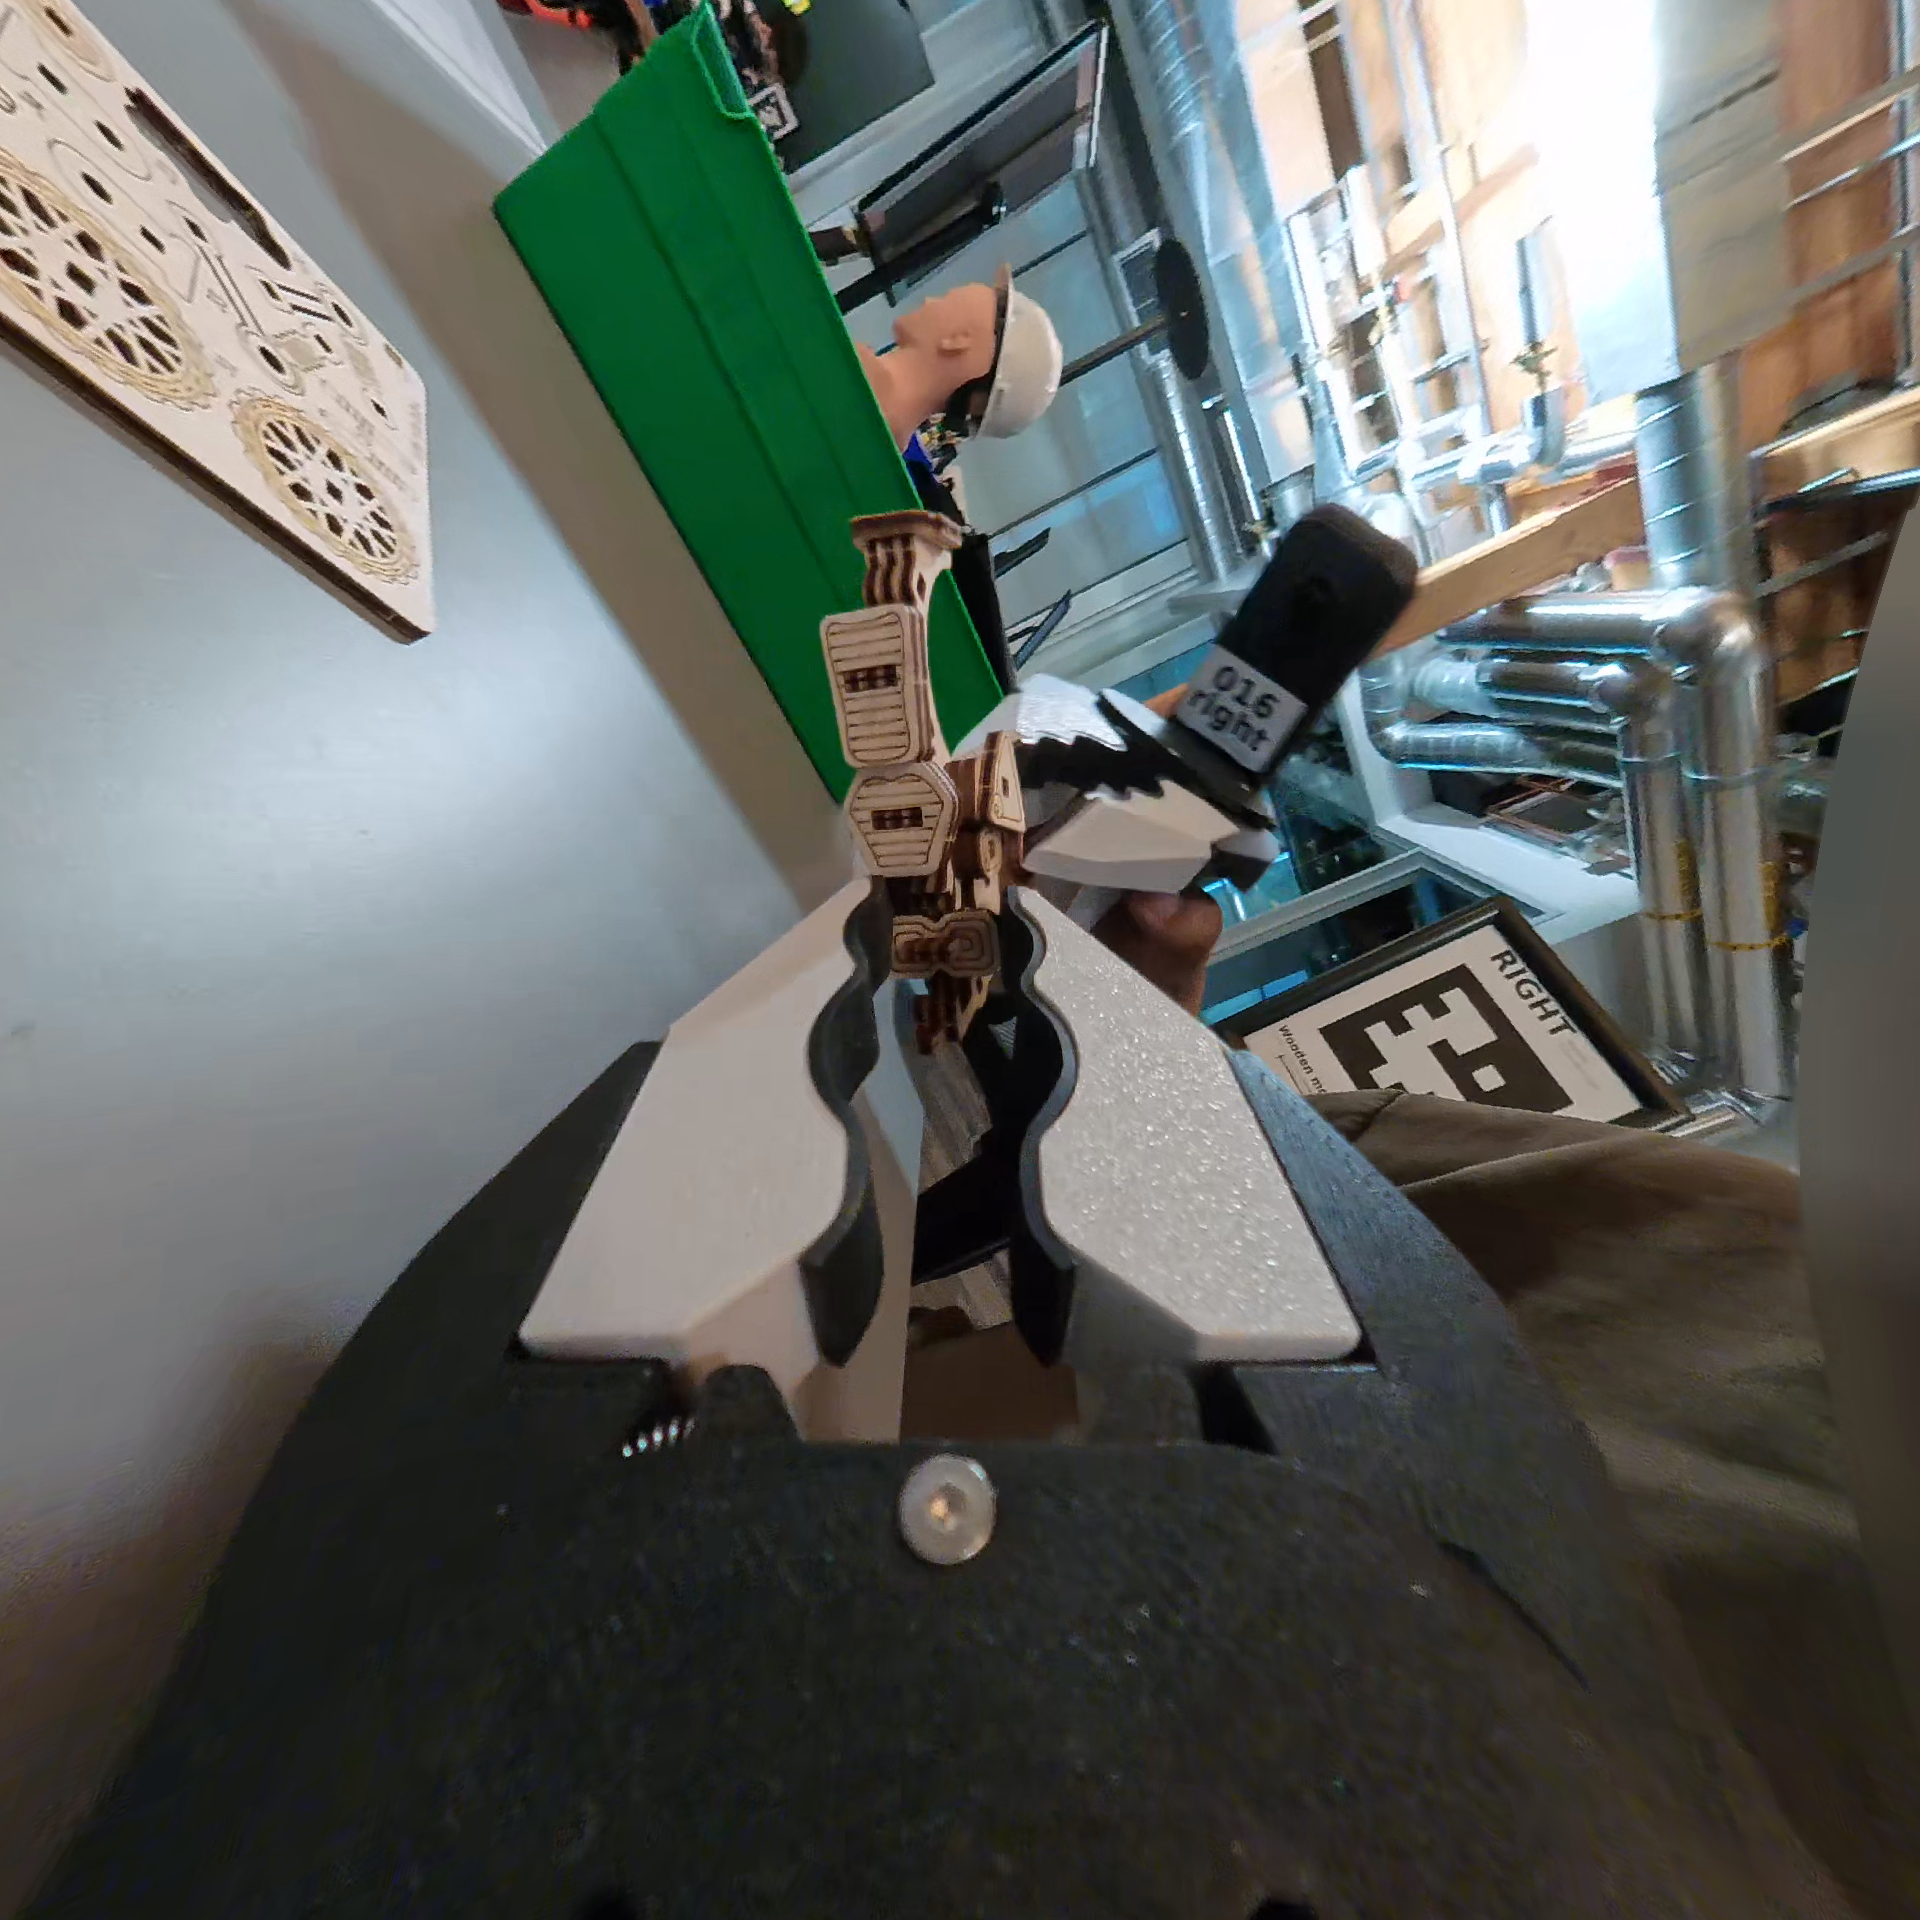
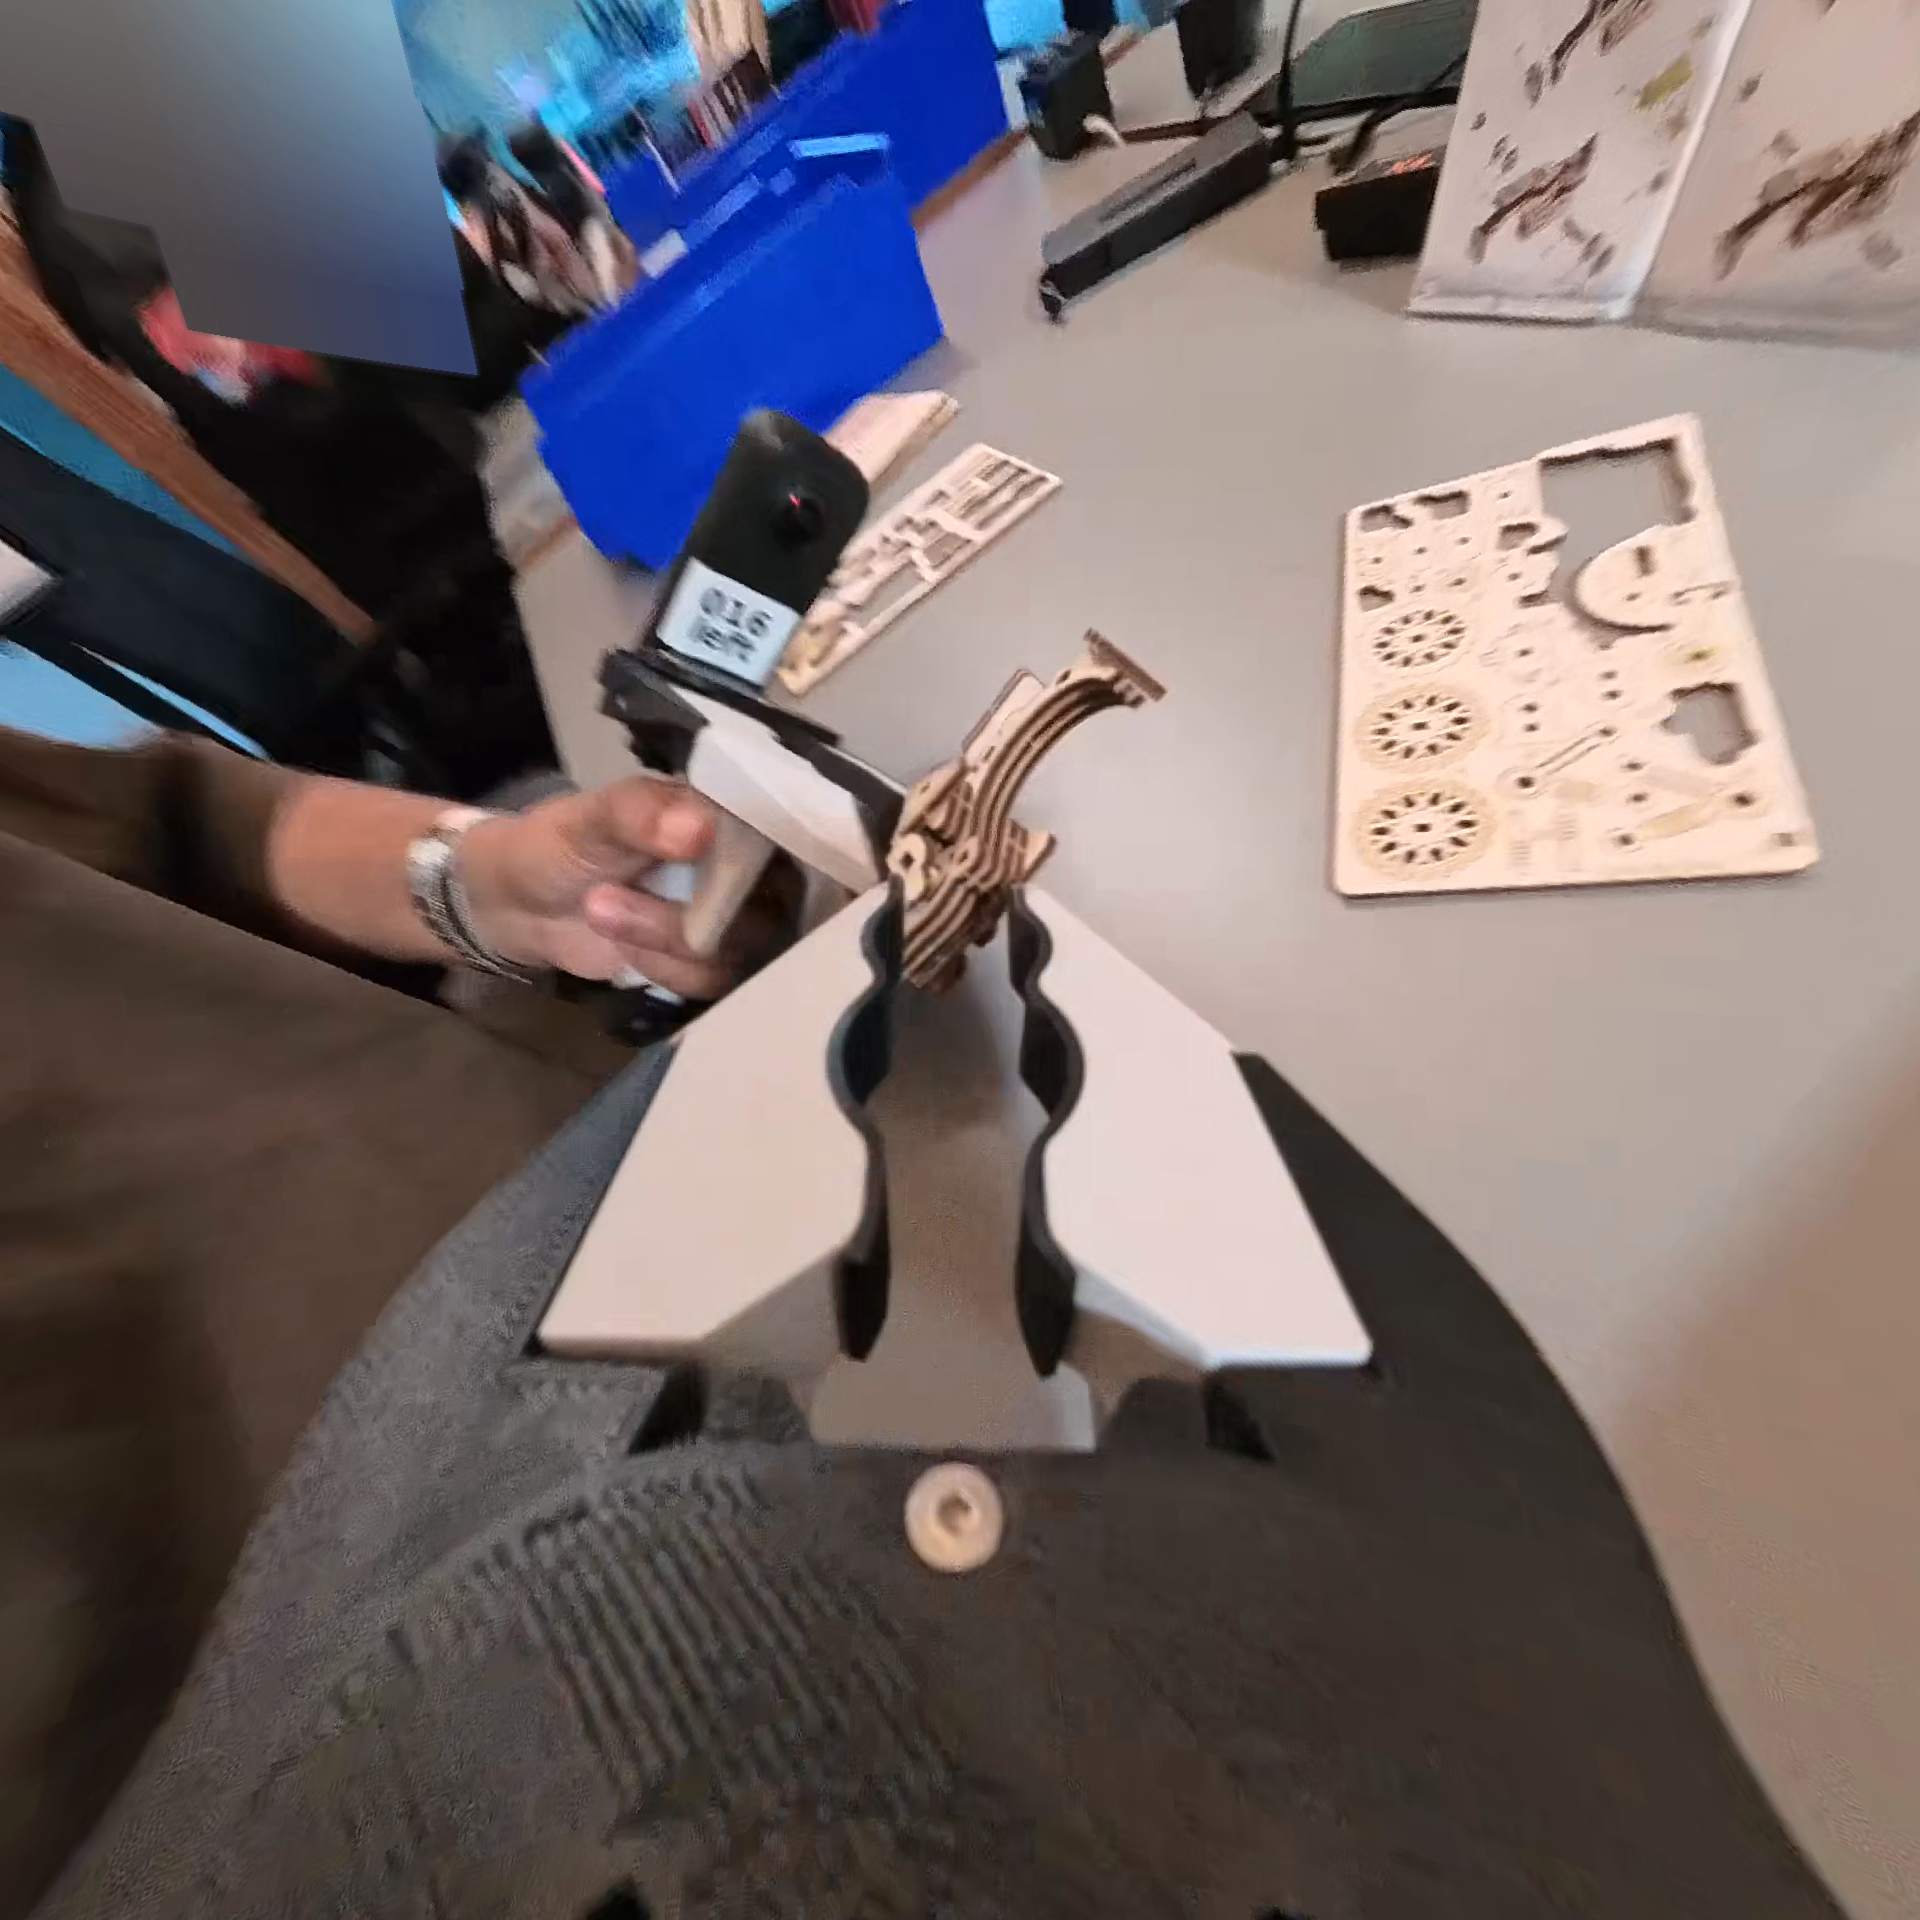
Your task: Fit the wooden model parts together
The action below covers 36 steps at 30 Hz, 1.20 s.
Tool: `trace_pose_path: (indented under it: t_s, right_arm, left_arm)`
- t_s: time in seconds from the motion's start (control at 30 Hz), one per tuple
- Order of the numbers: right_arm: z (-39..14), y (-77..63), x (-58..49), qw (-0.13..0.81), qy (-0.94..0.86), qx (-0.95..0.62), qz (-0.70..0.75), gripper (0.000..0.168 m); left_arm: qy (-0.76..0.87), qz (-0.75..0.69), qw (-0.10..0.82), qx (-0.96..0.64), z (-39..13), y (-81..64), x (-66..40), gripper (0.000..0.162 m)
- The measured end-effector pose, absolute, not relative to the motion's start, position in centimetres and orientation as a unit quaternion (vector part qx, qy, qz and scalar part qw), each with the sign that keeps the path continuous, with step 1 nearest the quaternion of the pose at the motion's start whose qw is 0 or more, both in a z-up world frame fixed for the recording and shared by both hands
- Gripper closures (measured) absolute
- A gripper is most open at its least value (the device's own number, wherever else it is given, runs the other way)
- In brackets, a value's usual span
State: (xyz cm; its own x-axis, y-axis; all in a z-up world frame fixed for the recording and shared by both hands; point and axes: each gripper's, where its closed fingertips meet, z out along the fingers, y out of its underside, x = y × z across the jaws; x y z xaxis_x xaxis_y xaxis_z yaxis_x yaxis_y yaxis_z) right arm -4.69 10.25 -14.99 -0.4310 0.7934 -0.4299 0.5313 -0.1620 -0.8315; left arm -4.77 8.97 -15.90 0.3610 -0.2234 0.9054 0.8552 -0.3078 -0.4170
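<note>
A small layered wooden model (image 1: 894, 686), with striped plywood edges and ribbed panels, is held in the air between both grippers. My left gripper (image 1: 940, 935) is shut on its lower end, and the model stands up out of the fingertips. The right gripper (image 1: 1049, 821) comes in from the right and clamps a side piece of the same model. In the right wrist view the model (image 2: 1039, 748) rises from my right gripper (image 2: 951, 914), which is shut on its base. The left gripper (image 2: 821, 805) meets it from the left.
A laser-cut wooden parts sheet (image 2: 1558, 665) lies on the grey table (image 2: 1247, 1091), and also shows in the left wrist view (image 1: 208, 343). A second sheet (image 2: 925, 551), a blue bin (image 2: 769, 312), an instruction sheet (image 2: 1662, 156), a green bin (image 1: 707, 343) and a framed marker card (image 1: 1455, 1029) stand around. A hand (image 2: 582, 883) holds the left gripper. The tips of both grippers are at nearly the same place.
</note>
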Motion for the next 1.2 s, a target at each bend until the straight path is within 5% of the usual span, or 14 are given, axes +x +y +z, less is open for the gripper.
trace_pose_path:
  t_s: [0.23,1.2]
  right_arm:
    - [-14.1,9.6,-4.4,-0.003,-0.551,-0.527,0.647,0.151]
    - [-14.4,9.7,-4.4,-0.004,-0.548,-0.534,0.644,0.149]
  left_arm:
    - [-0.229,-0.49,0.553,-0.634,-15.4,8.9,-4.8,0.145]
    - [-0.171,-0.415,0.584,-0.676,-14.9,8.9,-3.9,0.145]
